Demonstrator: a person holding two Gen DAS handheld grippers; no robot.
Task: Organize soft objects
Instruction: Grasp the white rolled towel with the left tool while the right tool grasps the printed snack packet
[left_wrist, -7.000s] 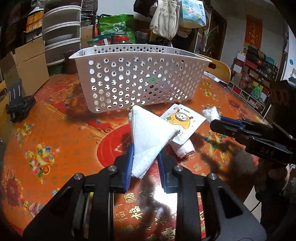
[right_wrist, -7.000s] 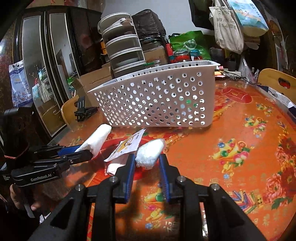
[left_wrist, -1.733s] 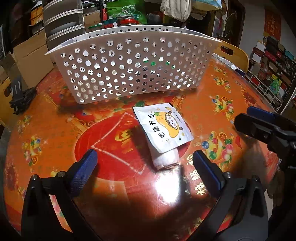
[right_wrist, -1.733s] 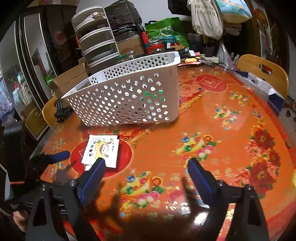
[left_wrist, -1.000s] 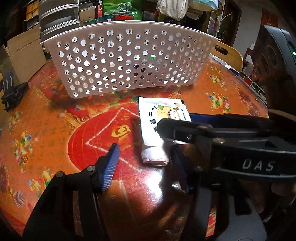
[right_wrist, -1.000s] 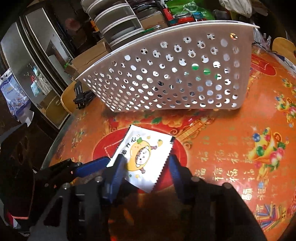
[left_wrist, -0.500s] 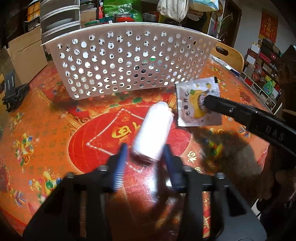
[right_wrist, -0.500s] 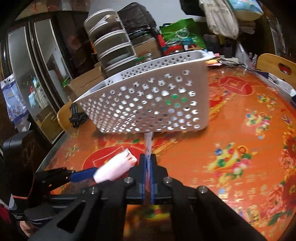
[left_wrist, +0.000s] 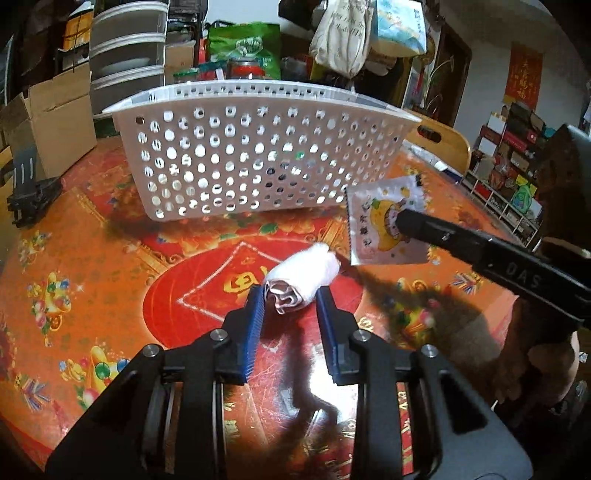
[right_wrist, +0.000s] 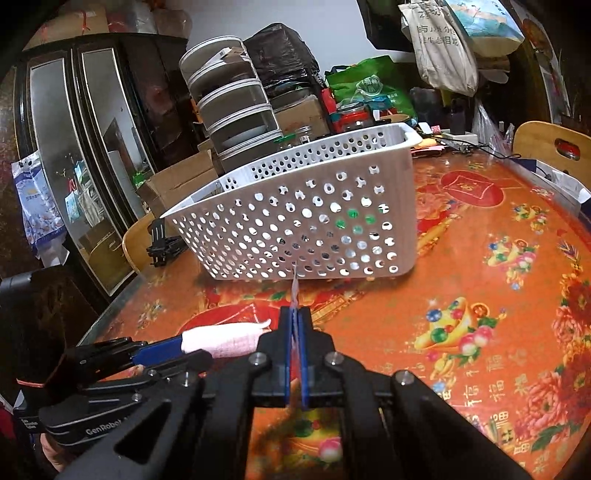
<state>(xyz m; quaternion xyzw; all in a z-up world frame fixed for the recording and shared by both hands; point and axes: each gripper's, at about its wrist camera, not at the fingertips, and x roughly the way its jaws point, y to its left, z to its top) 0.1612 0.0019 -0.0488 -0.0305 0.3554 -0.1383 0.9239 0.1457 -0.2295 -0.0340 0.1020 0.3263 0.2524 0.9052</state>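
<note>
Gripping a cartoon sachet (left_wrist: 384, 226), the "DAS"-marked right tool (right_wrist: 294, 325); left tool (left_wrist: 290, 308) clamps white roll (left_wrist: 303, 278).

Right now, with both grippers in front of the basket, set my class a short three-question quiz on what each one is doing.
1. True or false: the left gripper is shut on the rolled white cloth.
2. What does the right gripper hold?
A. a green bag
B. the cartoon packet
C. a cardboard box
3. Fill in: the white basket stands on the ____ tablecloth.

Key:
1. True; the blue pads press on the roll's near end.
2. B; pinched flat, seen edge-on from the right wrist.
3. Orange and red.
</note>
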